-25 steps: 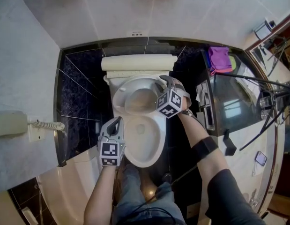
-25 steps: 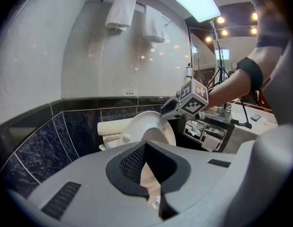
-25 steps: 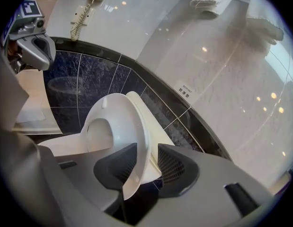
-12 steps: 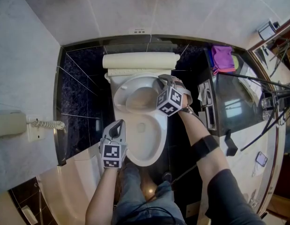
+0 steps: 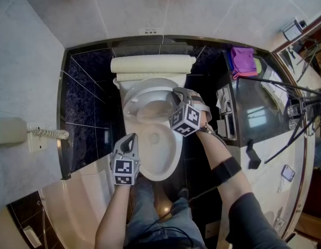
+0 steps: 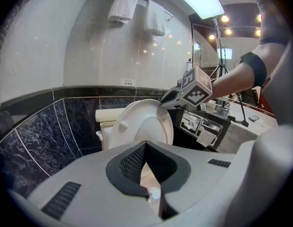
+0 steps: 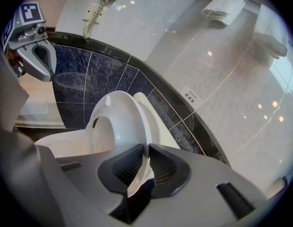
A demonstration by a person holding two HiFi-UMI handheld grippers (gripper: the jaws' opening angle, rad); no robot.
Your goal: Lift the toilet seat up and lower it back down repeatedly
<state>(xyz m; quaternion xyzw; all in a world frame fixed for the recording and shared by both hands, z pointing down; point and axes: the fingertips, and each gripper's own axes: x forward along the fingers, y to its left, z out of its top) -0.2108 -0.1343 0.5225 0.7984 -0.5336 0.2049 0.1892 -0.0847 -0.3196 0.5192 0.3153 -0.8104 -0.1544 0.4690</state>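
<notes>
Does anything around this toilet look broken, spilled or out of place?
Nothing is spilled or broken. The one odd sight is the toilet seat. It stands half-raised at a tilt, neither flat nor fully up, because the right hand-held gripper pinches its rim. That gripper's jaws have just been closing on it.

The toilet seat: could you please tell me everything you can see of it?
The toilet seat is a glossy white oval ring that looks like plastic, with small bumpers on its underside. It stands tilted, partly raised off the bowl and hinged at the back. The right tool, whose jaws have just been closing, pinches its thin side edge. Nothing else touches it.
</notes>
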